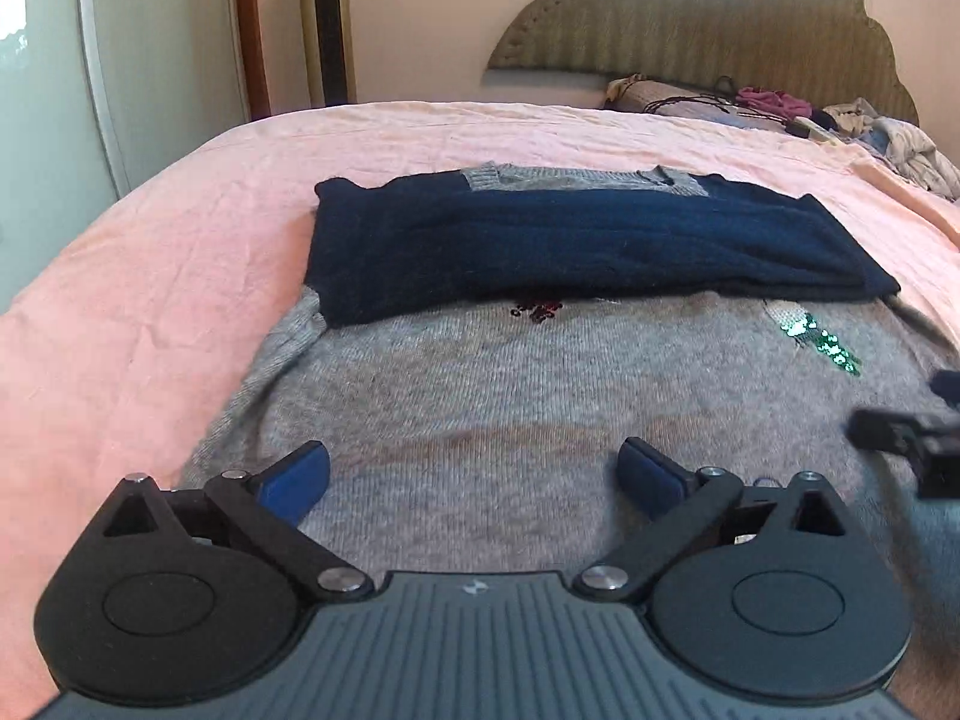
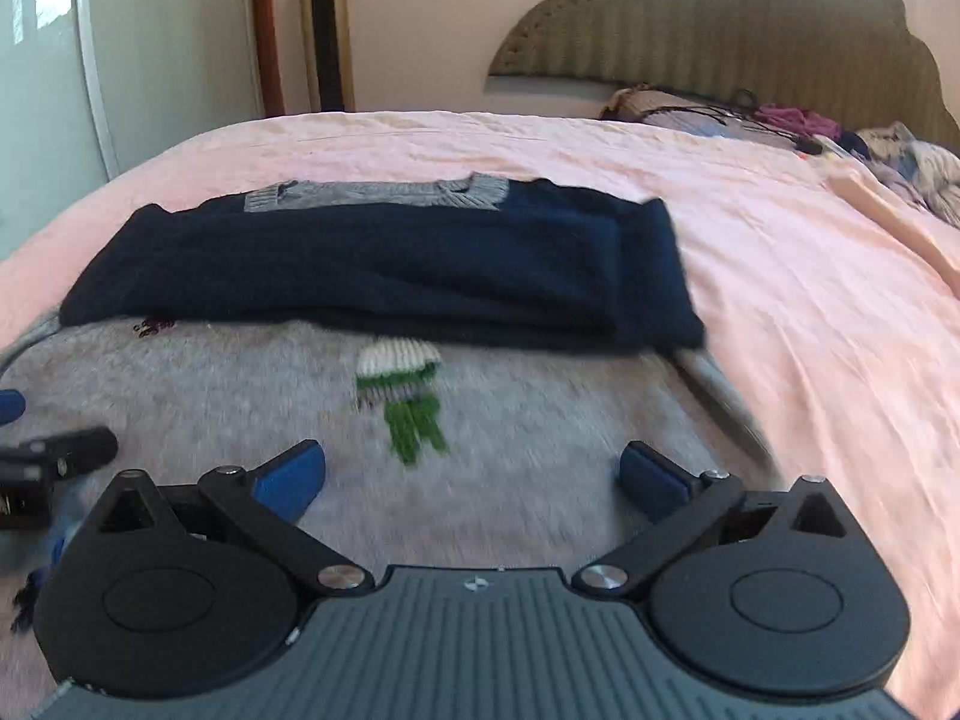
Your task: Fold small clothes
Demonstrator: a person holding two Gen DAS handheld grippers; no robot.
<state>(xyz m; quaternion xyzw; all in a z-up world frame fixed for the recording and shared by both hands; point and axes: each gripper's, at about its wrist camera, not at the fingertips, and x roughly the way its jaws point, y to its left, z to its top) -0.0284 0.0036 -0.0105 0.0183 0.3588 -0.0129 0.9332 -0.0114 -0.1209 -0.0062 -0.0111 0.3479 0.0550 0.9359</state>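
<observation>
We find a bedroom: a bed under a wrinkled pink sheet (image 1: 180, 192), a scalloped olive padded headboard (image 1: 708, 24) behind it, and a loose heap of mixed clothes (image 1: 888, 138) at the far right by the headboard, well apart from the work.

The task's thing, a grey knitted sweater with navy sleeves and a green sequin motif (image 1: 480, 396), lies flat on the sheet, mid-bed. Its navy sleeves (image 1: 588, 246) are laid crosswise over the upper body just below the grey ribbed collar (image 1: 576, 177), forming a dark band. In our judgement this placing squares the garment into a rectangle, so the lower grey half can next be brought up over the band.

The left gripper (image 1: 474, 474) hovers above the grey hem area; its blue-padded fingers (image 1: 303, 477) stand wide apart, with nothing between them. We cannot tell whether they brush the knit. The right gripper (image 2: 474, 474) hangs over the same grey panel beside the sequin motif (image 2: 408, 408), fingers equally wide and empty. That view is blurred.
</observation>
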